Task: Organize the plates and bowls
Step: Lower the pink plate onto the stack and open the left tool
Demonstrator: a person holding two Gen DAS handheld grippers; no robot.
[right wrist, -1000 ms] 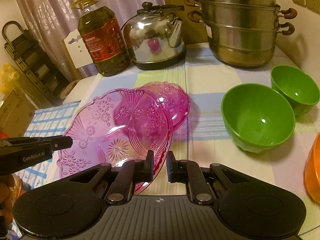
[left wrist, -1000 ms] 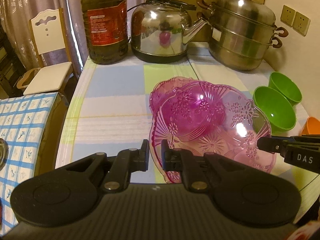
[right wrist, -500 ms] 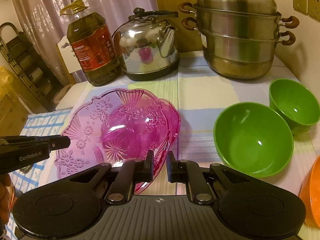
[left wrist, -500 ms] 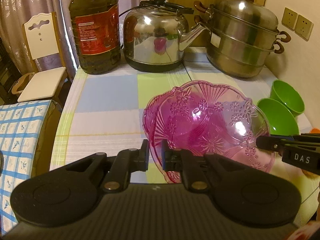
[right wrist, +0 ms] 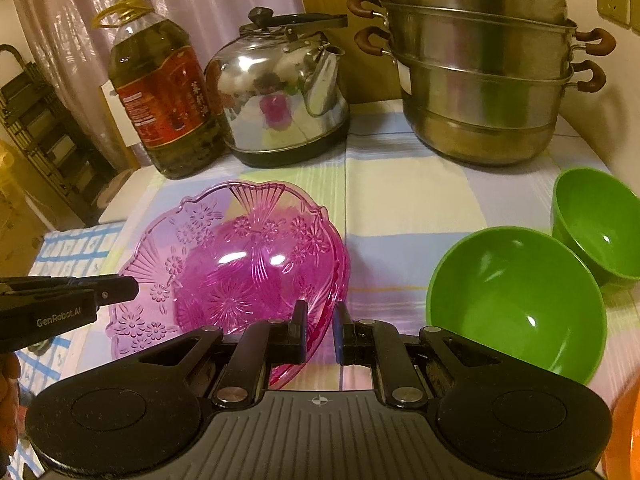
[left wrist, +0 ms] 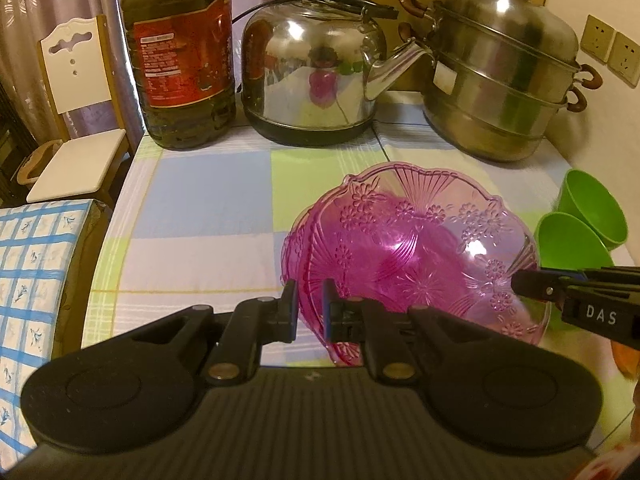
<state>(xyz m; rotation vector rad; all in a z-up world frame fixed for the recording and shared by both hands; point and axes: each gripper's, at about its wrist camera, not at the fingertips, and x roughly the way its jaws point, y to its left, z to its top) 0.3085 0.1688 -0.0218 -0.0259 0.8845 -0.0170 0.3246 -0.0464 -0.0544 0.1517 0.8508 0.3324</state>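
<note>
A clear pink flower-pattern plate hangs tilted just over the checked tablecloth. My left gripper is shut on its near-left rim, and my right gripper is shut on the opposite rim. Each gripper also shows in the other's view, the right gripper at the right edge and the left gripper at the left edge. A second pink plate lies underneath, almost covered, with only its left rim peeking out. Two green bowls stand to the right.
At the back of the table stand a large oil bottle, a steel kettle and a stacked steel steamer pot. An orange bowl sits at the near right. A white chair and a blue-checked surface are left of the table.
Both grippers carried the pink plate toward the back of the table and slightly down. It now covers nearly all of the second pink plate, which showed more before.
</note>
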